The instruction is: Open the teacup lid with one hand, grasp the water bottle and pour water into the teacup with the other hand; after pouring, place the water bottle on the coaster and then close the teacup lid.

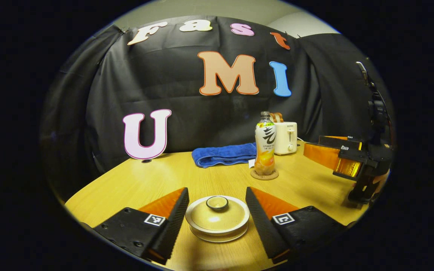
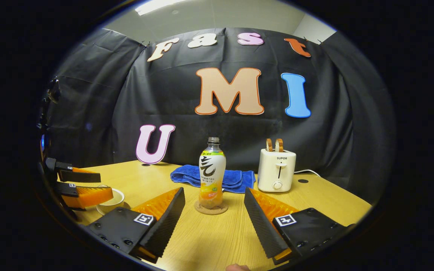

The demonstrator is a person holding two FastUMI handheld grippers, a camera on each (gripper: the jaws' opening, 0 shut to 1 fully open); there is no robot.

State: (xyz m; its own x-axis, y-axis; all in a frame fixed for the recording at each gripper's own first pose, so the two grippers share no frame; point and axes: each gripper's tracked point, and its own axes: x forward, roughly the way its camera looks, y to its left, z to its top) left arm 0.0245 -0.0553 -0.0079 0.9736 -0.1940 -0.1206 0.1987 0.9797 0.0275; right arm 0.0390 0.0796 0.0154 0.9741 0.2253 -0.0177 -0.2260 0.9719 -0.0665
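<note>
Teacup [image 1: 217,222], lidded, sits on its saucer near the front edge of the desk [image 1: 145,180], flanked by the two spread fingers of the left gripper [image 1: 217,210]. Jaws stand wide apart, touching nothing; the lid [image 1: 217,214] with its small round knob [image 1: 217,202] is on. My reading: this hand is lined up to take the lid, so opening has not begun.

Water bottle [image 2: 212,173] stands upright on the round coaster [image 2: 211,208], toward the middle of the desk, dead ahead of the right gripper [image 2: 214,210]. Those jaws are likewise wide apart and well short of the bottle. The straight-on line suggests the approach for a side grasp around the bottle's body.

Behind the bottle, toward the back edge: a folded blue towel [image 2: 217,178] and a white toaster [image 2: 277,169] with two slices up, its cord trailing right. Both lie beyond the bottle, not in the approach path. In the right gripper view the left gripper [image 2: 79,186] shows at the left edge over the cup [image 2: 113,199].

Judgement: nothing blocks either reach. The risk is the tall bottle tipping if nudged off centre.
</note>
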